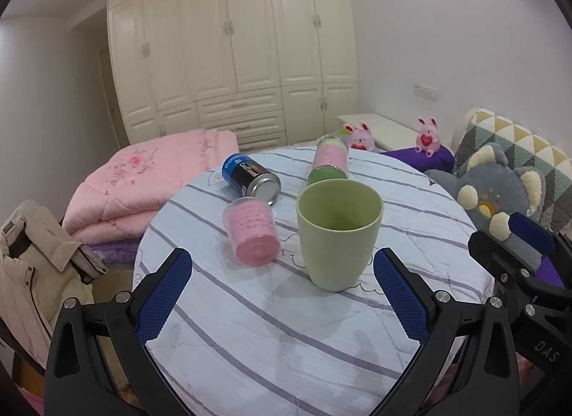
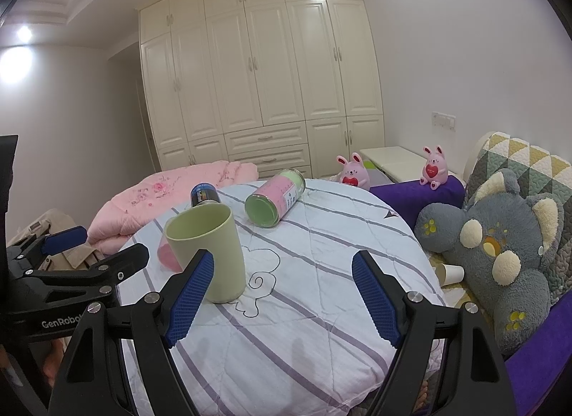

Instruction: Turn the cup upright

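A pale green cup (image 1: pixel 339 233) stands upright, mouth up, on the round table with a striped cloth (image 1: pixel 250 326). It also shows in the right wrist view (image 2: pixel 207 251). My left gripper (image 1: pixel 282 294) is open and empty, its blue pads just in front of the cup on either side, not touching it. My right gripper (image 2: pixel 282 294) is open and empty, to the right of the cup; its left pad (image 2: pixel 189 298) overlaps the cup's lower edge in view. The right gripper shows at the right edge of the left wrist view (image 1: pixel 514 255).
On the table lie a pink jar (image 1: pixel 252 231), a blue and black can (image 1: pixel 250 178) and a pink-green jar (image 1: pixel 329 160) on their sides. A grey plush (image 2: pixel 500 248) and a paper cup (image 2: pixel 451 273) lie on the right. A pink quilt (image 1: pixel 143 183) lies to the left.
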Demonstrator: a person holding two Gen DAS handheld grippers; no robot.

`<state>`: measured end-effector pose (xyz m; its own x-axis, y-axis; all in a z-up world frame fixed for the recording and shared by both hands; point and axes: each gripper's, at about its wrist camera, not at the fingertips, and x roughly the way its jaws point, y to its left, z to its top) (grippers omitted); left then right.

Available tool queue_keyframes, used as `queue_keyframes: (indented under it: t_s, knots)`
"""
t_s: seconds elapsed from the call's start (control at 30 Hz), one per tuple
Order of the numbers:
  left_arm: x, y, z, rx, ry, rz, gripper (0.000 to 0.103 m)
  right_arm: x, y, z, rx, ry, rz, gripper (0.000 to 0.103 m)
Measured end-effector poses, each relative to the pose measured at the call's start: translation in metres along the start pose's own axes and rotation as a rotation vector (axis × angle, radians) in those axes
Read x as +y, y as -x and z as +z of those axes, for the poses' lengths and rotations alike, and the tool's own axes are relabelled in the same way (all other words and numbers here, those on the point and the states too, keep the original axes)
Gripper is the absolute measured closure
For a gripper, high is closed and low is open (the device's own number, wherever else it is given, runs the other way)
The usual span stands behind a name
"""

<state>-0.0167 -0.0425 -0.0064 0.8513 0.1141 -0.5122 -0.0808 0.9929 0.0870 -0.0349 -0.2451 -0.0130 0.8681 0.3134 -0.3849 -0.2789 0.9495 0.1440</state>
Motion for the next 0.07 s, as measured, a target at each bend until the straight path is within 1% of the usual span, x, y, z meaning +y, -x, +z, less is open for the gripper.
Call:
queue_keyframes:
  t_s: [0.07]
  knots:
    - [0.0003,-0.0008,0.0005,0.003,0.001,-0.006,0.000,-0.0002,0.0000,-0.0002,0.000,0.001,0.003,0.022]
